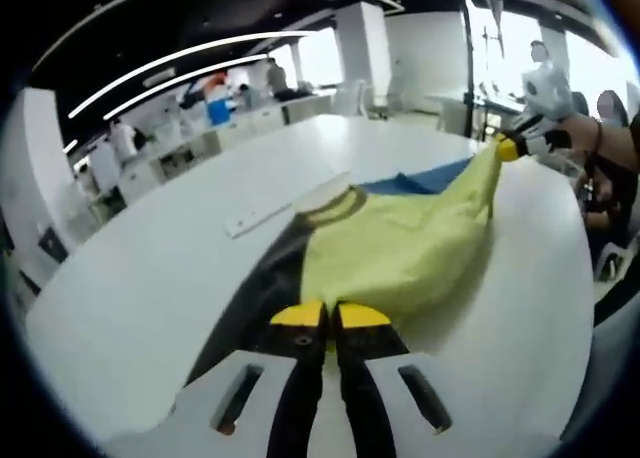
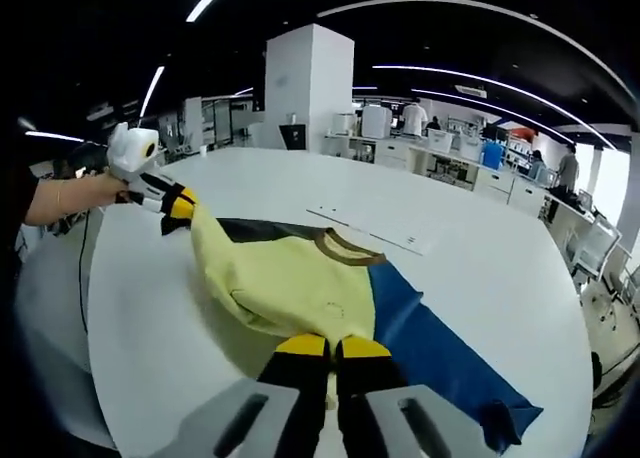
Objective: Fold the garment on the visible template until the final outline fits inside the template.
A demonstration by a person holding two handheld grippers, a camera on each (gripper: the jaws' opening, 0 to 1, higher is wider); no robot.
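Soft matt yellow cloth garment [image 2: 290, 283] on a smooth white table [image 2: 480, 268]

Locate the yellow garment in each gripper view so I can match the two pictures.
Left gripper view: the yellow garment runs from the left gripper at bottom centre up to the right gripper at upper right.
Right gripper view: it lies at centre, from the right gripper at the bottom up to the left gripper at upper left.
Shared landmark: the garment's brown collar.
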